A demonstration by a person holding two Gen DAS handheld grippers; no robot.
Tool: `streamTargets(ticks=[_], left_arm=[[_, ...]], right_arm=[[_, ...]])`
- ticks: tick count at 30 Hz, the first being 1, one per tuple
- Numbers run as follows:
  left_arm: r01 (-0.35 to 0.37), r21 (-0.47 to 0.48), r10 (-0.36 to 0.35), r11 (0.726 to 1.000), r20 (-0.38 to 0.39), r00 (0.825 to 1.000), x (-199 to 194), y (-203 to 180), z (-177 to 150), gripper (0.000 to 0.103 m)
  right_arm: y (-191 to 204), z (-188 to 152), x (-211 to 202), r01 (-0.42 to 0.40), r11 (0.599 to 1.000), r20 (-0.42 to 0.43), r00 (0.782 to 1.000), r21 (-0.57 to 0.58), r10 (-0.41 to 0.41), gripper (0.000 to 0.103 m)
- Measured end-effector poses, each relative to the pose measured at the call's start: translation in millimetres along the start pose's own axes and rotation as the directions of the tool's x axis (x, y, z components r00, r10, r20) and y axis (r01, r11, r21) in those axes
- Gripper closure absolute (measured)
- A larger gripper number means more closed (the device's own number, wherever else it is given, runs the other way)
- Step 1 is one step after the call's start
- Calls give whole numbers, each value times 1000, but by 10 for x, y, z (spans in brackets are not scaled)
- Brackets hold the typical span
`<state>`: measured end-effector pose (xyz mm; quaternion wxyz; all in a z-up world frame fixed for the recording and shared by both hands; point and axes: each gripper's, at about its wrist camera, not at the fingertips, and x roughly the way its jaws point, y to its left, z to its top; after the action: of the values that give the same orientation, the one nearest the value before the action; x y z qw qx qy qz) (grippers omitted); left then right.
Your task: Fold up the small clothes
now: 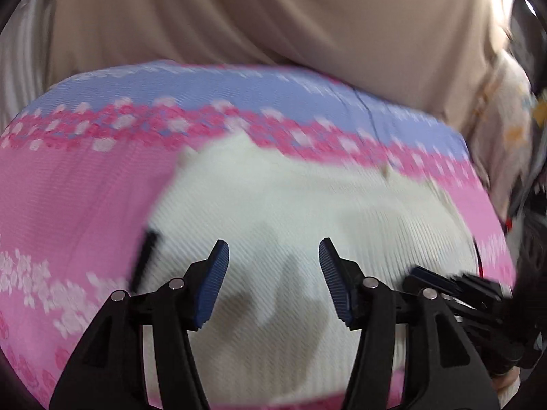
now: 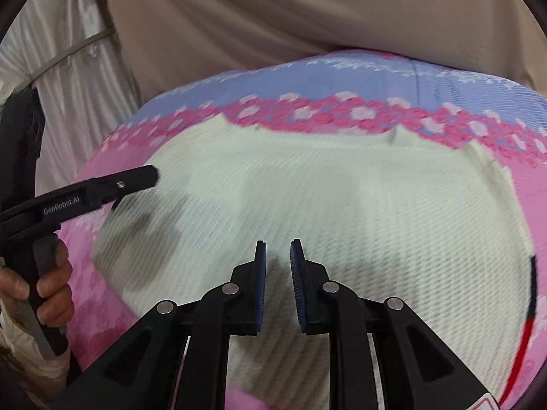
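A white ribbed knit garment (image 1: 283,212) lies spread flat on a pink and blue flowered cloth (image 1: 78,184). It also fills the middle of the right wrist view (image 2: 342,198). A black and red stripe (image 2: 531,294) runs along its right edge. My left gripper (image 1: 273,253) hovers over the garment with its blue pads wide apart and nothing between them. My right gripper (image 2: 277,253) hovers over the garment with its pads a narrow gap apart, holding nothing. The left gripper shows in the right wrist view (image 2: 136,177) over the garment's left edge.
A beige curtain (image 1: 273,17) hangs behind the flowered cloth (image 2: 376,78). Pale ribbed fabric (image 2: 78,75) hangs at the left. A patterned light cloth (image 1: 502,119) lies at the right of the left wrist view.
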<state>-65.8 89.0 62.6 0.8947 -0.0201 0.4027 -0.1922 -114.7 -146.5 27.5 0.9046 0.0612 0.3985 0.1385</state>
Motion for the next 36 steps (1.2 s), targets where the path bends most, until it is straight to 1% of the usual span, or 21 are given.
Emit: streamTargets(ticks=[1,3,4,6,8,9,10,11,13,14,16,18,20,22,26,28,30,32,33,34,36], left_arm=[[8,27,-7,1000,-33,999,44,-55,-96,50],[-45,59,50,997,-84,995,162,-61,-260,50],[-79,51,83,996,-94,992,183,16,-319,49],[-63,3,63,998,-87,994,93,236,-405,52],[-78,-20,76,997,-89,993,-16,389,-448,62],[-80,-30,77,996,-89,993,-60,439,-470,64],[-93,-43,89,995,-94,992,-101,488,-502,64],[-100,-51,95,994,-96,991,-138,505,-533,64],[-91,-76,83,993,-95,992,-228,532,-579,64],[-85,-105,75,991,-88,993,-293,558,-577,62],[-58,-166,52,984,-42,998,-439,635,-520,56],[-52,-216,59,975,27,998,-585,735,-422,33],[-94,-261,114,961,60,992,-612,845,-326,30],[-110,-289,127,951,41,991,-507,946,-267,27],[-66,-387,50,920,-51,997,-113,1161,-299,23],[-29,-422,-7,906,-84,996,36,1216,-363,23],[-37,-399,22,916,-43,999,-1,1128,-369,22],[8,-400,-35,916,-60,998,62,1080,-355,24],[6,-406,-33,914,-58,998,77,1068,-340,27],[6,-402,-32,916,-58,998,92,1048,-315,35],[43,-414,-80,909,-72,994,150,1039,-263,61]], right_arm=[[-4,-66,2,27,1000,-2,1000,-11,-27,87],[-146,-150,-80,58,998,2,998,14,-58,91],[-296,-188,-176,74,996,9,997,48,-74,93],[-657,-305,-415,153,980,22,987,127,-157,94],[-1028,-481,-639,248,947,10,967,206,-255,95],[-1185,-570,-733,279,928,-2,958,246,-288,95],[-1321,-659,-796,339,898,-24,938,280,-347,97],[-1446,-743,-861,351,881,-35,933,316,-359,103],[-1514,-753,-963,302,872,-14,947,385,-321,103],[-1453,-708,-984,312,873,-7,943,376,-334,101],[-1136,-508,-979,325,899,46,935,295,-353,86],[-832,-285,-892,227,948,94,963,223,-252,86],[-543,-63,-727,124,980,115,983,157,-143,86],[-289,144,-472,49,995,105,993,91,-58,86],[-9,311,6,2,1000,35,999,28,-3,86],[0,309,215,13,1000,-11,1000,28,-13,86],[-86,265,385,19,999,-39,999,42,-18,87],[-140,256,381,-15,998,-24,1000,63,16,88],[-166,257,373,-30,997,-26,999,78,32,88],[-188,254,370,-41,995,-26,999,85,44,88],[-206,248,369,-56,994,-24,998,90,58,88]])
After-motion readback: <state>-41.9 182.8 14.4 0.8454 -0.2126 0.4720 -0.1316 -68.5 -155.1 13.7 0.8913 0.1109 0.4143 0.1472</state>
